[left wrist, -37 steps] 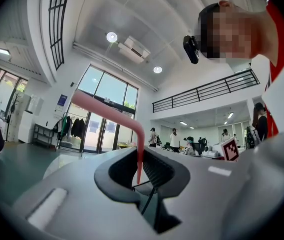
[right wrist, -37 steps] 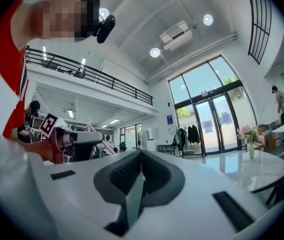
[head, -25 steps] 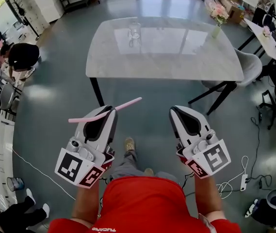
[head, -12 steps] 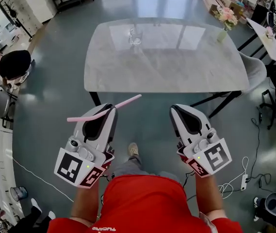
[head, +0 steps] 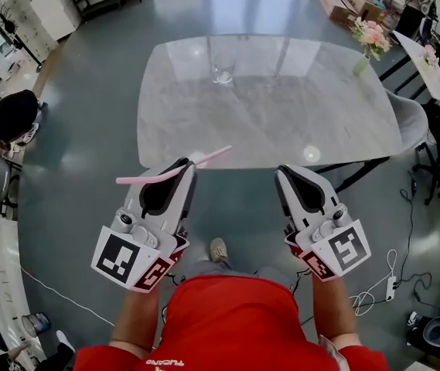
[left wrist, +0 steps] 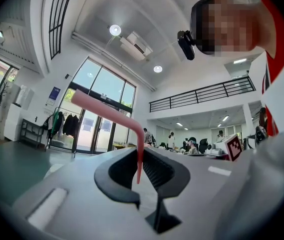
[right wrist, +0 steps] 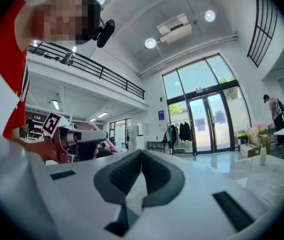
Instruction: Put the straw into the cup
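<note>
A pink bendy straw (head: pixel 175 171) lies crosswise in my left gripper (head: pixel 191 163), which is shut on it just short of the table's near edge. In the left gripper view the straw (left wrist: pixel 107 113) slants up to the left from its bend, and its short end hangs down between the pads of the left gripper (left wrist: pixel 141 151). A clear glass cup (head: pixel 222 71) stands upright at the far middle of the marble table (head: pixel 281 122). My right gripper (head: pixel 281 170) is level beside the left one, shut and holding nothing; its jaw tips meet in the right gripper view (right wrist: pixel 142 153).
A vase of pink flowers (head: pixel 370 37) stands at the table's far right corner. A grey chair (head: pixel 409 118) sits at the right end. A person (head: pixel 11 118) is on the left. Cables and a power strip (head: pixel 390 286) lie on the floor at right.
The table has come closer in the head view, and both grippers now reach its near edge. The straw stays clamped in the left gripper.
</note>
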### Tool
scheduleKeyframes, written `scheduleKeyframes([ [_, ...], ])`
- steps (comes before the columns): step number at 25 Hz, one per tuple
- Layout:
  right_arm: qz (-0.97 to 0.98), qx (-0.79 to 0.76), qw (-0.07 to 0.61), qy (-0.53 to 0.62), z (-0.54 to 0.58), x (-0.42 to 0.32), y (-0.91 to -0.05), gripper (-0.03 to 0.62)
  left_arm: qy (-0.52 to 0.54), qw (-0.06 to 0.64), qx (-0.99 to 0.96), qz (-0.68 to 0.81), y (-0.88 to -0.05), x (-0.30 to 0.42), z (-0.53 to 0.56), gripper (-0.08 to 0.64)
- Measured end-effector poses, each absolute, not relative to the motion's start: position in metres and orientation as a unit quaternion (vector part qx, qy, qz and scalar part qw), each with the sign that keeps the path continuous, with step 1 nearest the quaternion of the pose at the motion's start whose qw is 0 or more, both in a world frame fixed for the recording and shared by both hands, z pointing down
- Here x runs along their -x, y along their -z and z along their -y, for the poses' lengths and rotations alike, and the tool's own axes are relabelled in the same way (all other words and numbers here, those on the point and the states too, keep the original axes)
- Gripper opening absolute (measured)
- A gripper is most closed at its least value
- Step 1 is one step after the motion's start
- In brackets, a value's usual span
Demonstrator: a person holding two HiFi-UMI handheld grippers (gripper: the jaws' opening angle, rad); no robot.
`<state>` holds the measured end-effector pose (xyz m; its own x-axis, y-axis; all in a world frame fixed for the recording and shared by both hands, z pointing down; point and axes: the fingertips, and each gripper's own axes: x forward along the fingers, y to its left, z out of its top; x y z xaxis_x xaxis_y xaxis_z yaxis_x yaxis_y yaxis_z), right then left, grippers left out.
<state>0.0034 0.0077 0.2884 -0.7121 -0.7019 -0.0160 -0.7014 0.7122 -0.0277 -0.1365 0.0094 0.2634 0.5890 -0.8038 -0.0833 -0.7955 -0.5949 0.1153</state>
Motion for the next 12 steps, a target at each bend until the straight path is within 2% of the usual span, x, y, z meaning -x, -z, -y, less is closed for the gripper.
scheduleKeyframes([
  [12, -0.914, 0.406, 0.006, 0.01, 0.035, 0.015, -0.288, 0.002, 0.065, 0.044, -0.899, 0.431, -0.274, 0.156, 0.052, 0.037],
])
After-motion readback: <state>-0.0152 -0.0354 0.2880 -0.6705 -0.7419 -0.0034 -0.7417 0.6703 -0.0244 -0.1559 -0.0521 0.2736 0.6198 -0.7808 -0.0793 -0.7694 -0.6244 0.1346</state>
